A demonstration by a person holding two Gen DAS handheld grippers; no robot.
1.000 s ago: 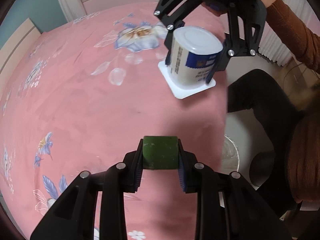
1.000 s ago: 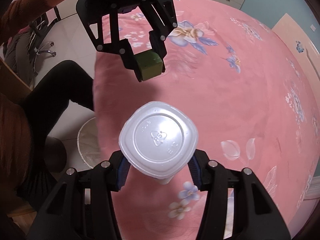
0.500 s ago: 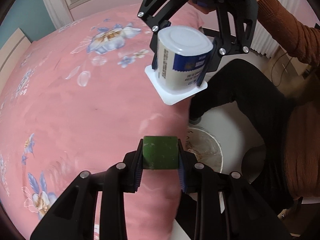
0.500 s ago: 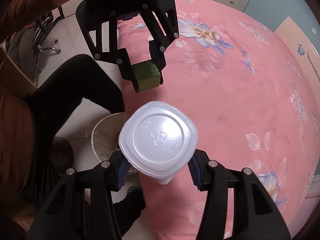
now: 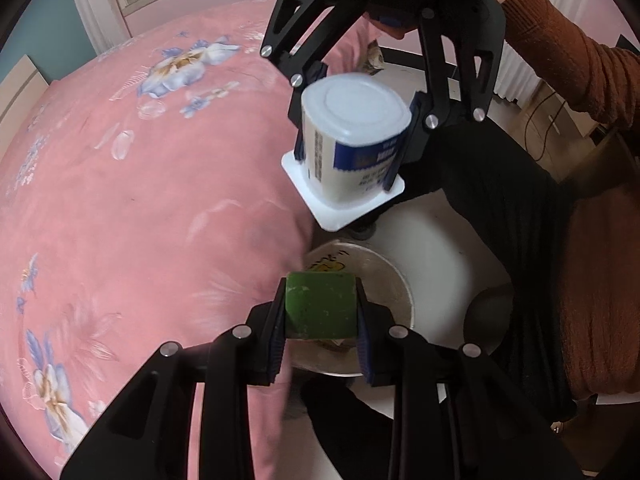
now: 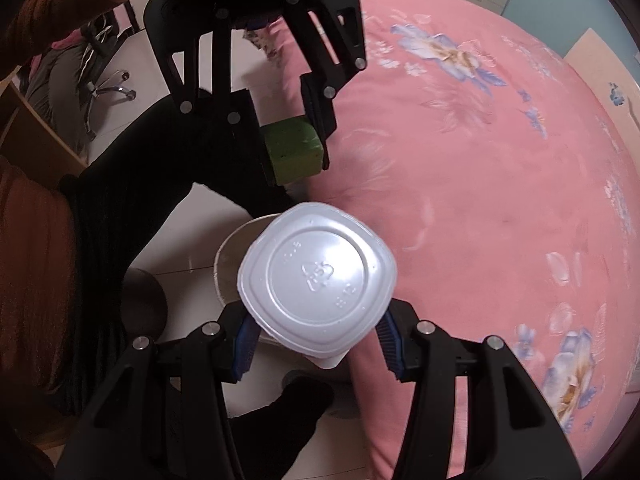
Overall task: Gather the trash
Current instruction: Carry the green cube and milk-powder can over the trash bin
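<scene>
Trash sits in both of my grippers: a green block point(image 5: 320, 305) clamped between the jaws of my left gripper point(image 5: 321, 334), and a white cup point(image 6: 317, 280) clamped upside down, base toward the lens, between the jaws of my right gripper point(image 6: 318, 338). Taking the bin point(image 5: 394, 280) on the floor as my landmark, the block hangs over its near rim, right where the pink bed point(image 5: 140, 200) ends, and the cup hangs above its far rim, with its flat white flange point(image 5: 344, 210) lowest. In the right wrist view the cup hides most of the bin, so I cannot see exactly what lies beneath it.

I judge this as the carry-to-drop step, nearly done, with both releases still ahead. The risks come from position. If I let go of the block now, it may strike the rim or the bed edge and bounce onto the floor, since it hangs over the edge and not the middle. The cup is light and wide, and its flange could catch the rim and tip it out. A black-clad leg point(image 5: 500, 208) stands just beside the bin, so anything deflected may roll under it. The grippers are also near each other above the bin, so they could knock together.
</scene>
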